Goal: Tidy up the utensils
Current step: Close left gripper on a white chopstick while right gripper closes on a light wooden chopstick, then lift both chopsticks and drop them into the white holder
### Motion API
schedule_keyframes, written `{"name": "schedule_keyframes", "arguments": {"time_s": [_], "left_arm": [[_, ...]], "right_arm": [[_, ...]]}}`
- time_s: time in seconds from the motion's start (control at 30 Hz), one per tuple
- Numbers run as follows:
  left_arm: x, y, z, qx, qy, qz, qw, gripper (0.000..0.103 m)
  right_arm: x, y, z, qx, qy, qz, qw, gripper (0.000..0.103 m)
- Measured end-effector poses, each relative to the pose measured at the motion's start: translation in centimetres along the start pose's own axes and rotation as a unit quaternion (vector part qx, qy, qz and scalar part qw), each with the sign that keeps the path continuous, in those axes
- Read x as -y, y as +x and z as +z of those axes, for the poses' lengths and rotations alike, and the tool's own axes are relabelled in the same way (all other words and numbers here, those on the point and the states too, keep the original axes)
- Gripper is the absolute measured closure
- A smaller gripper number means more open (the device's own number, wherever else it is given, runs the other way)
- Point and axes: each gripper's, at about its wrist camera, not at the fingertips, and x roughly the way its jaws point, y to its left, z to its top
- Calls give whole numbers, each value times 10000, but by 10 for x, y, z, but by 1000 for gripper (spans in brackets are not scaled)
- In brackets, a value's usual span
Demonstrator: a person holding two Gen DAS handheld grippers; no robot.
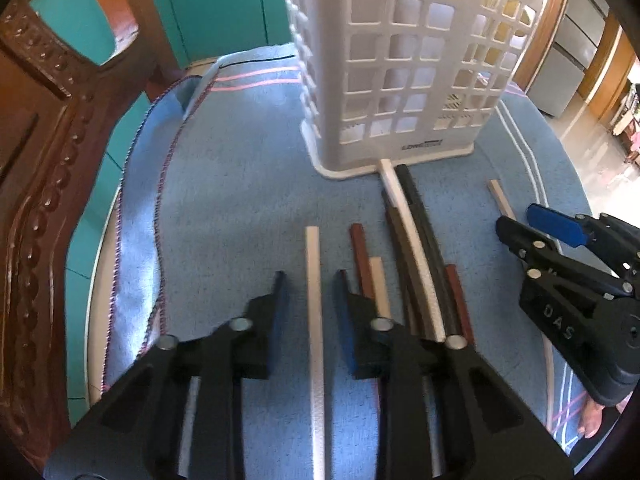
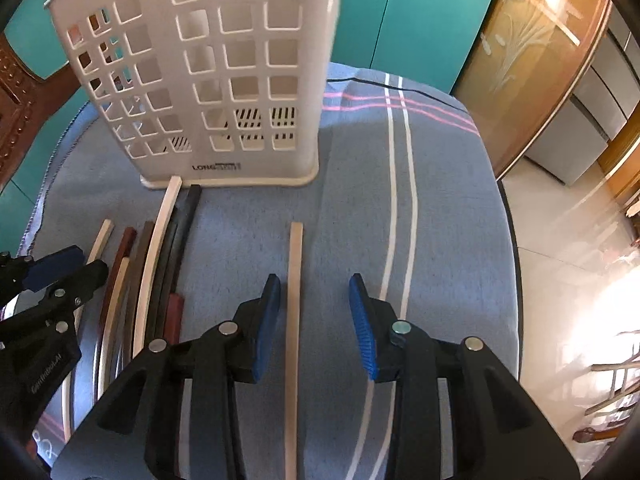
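Note:
Several chopsticks lie on a blue cloth (image 1: 240, 200) in front of a white lattice utensil holder (image 1: 400, 80), which also shows in the right wrist view (image 2: 224, 80). My left gripper (image 1: 310, 284) is open with a white chopstick (image 1: 314, 280) lying between its fingers. My right gripper (image 2: 314, 284) is open with a pale wooden chopstick (image 2: 295, 280) lying between its fingers. A bundle of dark, brown and white chopsticks (image 1: 412, 240) lies between the two grippers. The right gripper shows at the right in the left wrist view (image 1: 516, 224).
A carved wooden chair back (image 1: 48, 160) stands at the left. Teal cabinet doors (image 2: 400, 20) are behind the table. The table's right edge (image 2: 512, 240) drops to a tiled floor. The cloth has a folded corner (image 1: 200, 88) at the far left.

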Motion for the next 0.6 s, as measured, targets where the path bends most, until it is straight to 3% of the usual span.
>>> {"name": "schedule_keyframes", "arguments": {"time_s": [0.03,0.07,0.1,0.23,0.4,0.6], "left_arm": [[1,-1,-1,3,26,8,10000,93],[2,-1,-1,19,47,32,10000,96],[2,-2,-3,40,49,31,10000,96],[-3,-21,-3,326,-77,-150,9993,96],[-14,-100,-6,1191,-108,-477,9917,96],[-31,-213,-18,2419,-187,-805,9668,96]], "right_arm": [[-2,0,0,-20,-23,108,9999,75],[-2,0,1,-33,-33,219,9997,91],[-4,0,1,-38,-61,285,9996,96],[-2,-9,0,75,-1,542,9985,96],[16,-77,0,713,198,981,9924,96],[48,-195,-5,1918,442,1490,9691,96]]}}
